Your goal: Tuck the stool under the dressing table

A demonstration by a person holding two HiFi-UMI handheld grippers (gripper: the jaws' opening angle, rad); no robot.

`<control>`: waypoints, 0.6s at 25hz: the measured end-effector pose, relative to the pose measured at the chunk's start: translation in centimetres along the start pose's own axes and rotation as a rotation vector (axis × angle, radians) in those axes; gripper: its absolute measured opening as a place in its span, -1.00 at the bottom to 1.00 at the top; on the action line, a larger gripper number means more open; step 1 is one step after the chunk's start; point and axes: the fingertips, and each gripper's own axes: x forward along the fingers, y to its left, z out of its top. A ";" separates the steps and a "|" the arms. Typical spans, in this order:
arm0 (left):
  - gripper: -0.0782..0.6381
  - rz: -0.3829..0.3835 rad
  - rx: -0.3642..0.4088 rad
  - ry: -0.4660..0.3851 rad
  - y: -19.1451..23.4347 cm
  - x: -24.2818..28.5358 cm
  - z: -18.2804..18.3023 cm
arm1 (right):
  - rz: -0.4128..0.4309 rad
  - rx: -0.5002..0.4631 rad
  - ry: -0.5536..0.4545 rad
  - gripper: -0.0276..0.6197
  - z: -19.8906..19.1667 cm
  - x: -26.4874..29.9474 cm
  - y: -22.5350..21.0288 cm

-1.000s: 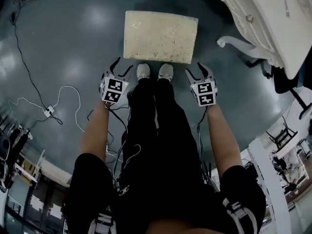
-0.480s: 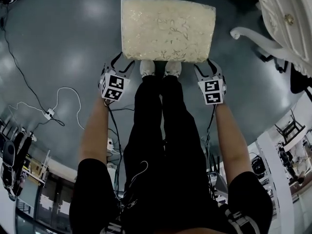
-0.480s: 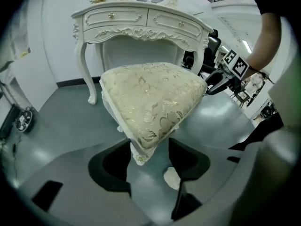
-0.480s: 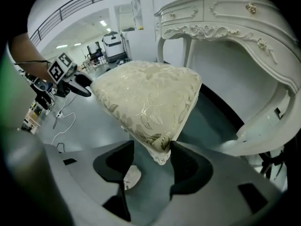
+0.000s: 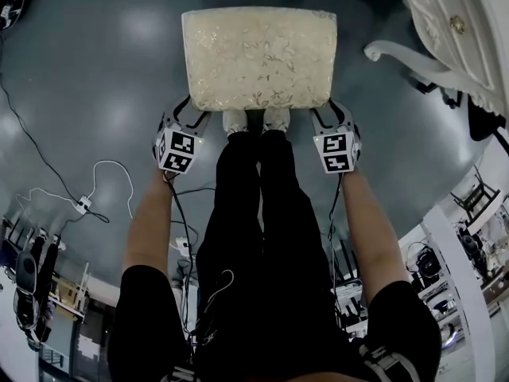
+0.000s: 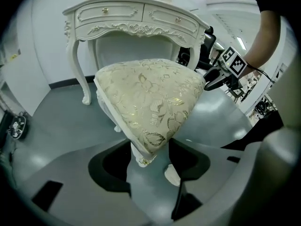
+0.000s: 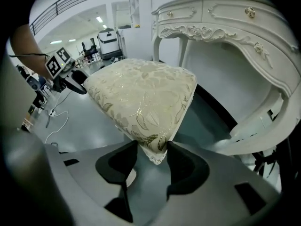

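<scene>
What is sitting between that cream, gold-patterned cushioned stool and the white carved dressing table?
Nothing: only bare grey floor separates the stool from the dressing table, as the head view shows.

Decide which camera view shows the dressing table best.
The left gripper view: the dressing table shows its full front, both drawers, behind the stool. The right gripper view shows only one end; the head view only an edge and a leg.
</scene>
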 end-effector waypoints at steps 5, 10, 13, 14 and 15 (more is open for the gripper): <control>-0.07 0.036 -0.002 -0.020 2.7 -0.2 0.9 | -0.019 0.037 -0.023 -0.25 1.3 0.3 0.8; -0.10 0.043 0.035 -0.037 6.6 0.9 4.1 | -0.098 0.125 -0.041 -0.26 4.0 1.7 -0.2; -0.10 0.039 0.067 -0.055 8.2 1.9 6.4 | -0.120 0.166 -0.053 -0.27 5.4 2.3 -1.6; -0.10 0.043 0.075 -0.060 8.7 2.0 6.9 | -0.118 0.172 -0.057 -0.27 5.8 2.4 -1.8; -0.10 0.049 0.082 -0.064 9.2 2.0 7.5 | -0.117 0.174 -0.060 -0.27 6.2 2.5 -2.1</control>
